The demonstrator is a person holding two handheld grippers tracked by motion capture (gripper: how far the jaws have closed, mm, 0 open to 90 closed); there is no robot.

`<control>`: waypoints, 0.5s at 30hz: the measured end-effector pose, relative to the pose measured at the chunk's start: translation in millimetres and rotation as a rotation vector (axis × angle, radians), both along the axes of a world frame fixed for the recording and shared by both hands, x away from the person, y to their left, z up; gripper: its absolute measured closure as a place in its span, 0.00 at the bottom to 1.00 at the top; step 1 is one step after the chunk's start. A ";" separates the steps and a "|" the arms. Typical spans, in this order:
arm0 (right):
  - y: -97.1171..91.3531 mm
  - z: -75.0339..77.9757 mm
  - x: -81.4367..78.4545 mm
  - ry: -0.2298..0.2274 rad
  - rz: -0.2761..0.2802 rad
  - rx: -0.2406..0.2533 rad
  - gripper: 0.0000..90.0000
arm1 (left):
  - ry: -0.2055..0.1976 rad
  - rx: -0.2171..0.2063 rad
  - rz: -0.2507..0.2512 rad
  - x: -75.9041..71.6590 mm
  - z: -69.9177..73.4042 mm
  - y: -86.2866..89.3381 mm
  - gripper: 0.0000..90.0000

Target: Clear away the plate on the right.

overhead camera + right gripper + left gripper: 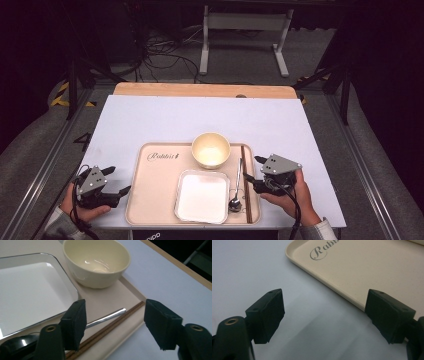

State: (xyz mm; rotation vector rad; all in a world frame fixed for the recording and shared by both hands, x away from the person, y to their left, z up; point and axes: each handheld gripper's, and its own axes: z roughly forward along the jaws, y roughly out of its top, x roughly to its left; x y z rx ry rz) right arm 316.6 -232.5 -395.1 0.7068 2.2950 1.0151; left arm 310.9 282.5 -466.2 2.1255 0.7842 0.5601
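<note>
Resting released at the tray's (150, 150) right edge, the right claw (254, 172) flanks the chopsticks (110, 328) lying inside beside the spoon (105, 319); left claw (119, 180) waits open on the table (150, 120).

We hold our left gripper (111, 180) low at the near left, its fingers (268, 315) spread wide with nothing between them. Our right gripper (254, 173) sits at the near right, fingers (75, 323) likewise parted, apparently gripping nothing; both hands clasp the gripper bodies from behind.
</note>
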 end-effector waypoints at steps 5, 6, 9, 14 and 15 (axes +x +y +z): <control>-9.8 -2.5 3.0 -0.008 -0.041 0.002 0.30 | -0.001 -0.001 -0.003 0.5 -0.2 -0.3 0.19; -11.5 -3.1 3.6 -0.012 -0.049 -0.003 0.29 | 0.002 -0.003 -0.001 0.3 -0.3 -0.5 0.19; -16.3 -4.4 4.4 -0.018 -0.063 -0.010 0.27 | 0.000 -0.004 0.000 0.4 -0.3 -0.8 0.19; -28.4 -7.5 5.2 -0.028 -0.079 -0.003 0.23 | 0.002 -0.004 -0.002 0.6 -0.2 -1.4 0.19; -30.4 -8.6 5.1 -0.027 -0.077 0.001 0.23 | 0.003 -0.005 -0.004 0.7 -0.2 -1.4 0.19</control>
